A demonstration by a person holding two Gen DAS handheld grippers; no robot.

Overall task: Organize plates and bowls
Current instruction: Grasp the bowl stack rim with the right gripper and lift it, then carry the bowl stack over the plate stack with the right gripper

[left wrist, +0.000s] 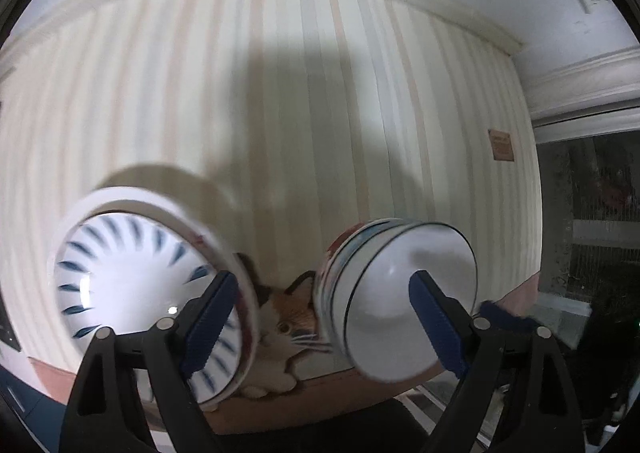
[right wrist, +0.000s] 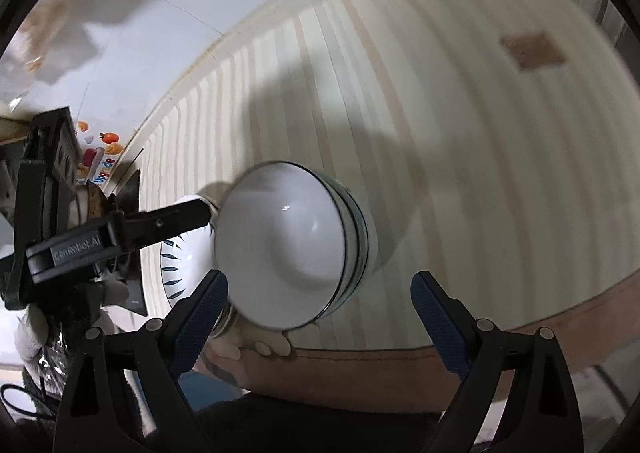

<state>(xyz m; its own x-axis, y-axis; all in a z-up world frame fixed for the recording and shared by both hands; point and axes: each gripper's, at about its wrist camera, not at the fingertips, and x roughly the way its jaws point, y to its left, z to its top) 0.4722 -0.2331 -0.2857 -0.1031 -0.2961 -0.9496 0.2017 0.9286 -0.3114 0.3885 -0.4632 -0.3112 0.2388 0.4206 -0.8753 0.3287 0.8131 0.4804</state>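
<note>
A striped tablecloth carries two stacks. A stack of plates with blue dashes sits at the left. A stack of white bowls with dark rims sits at the right. My left gripper is open and empty, its fingers wide apart just in front of both stacks. In the right wrist view the bowl stack is in the centre with the blue-dash plate behind it. My right gripper is open and empty. The left gripper's finger reaches in from the left near the plate.
A cat picture on the cloth shows between the stacks. The table's brown edge runs along the near side. A small brown label lies on the cloth at the right. A window or dark area is at the far right.
</note>
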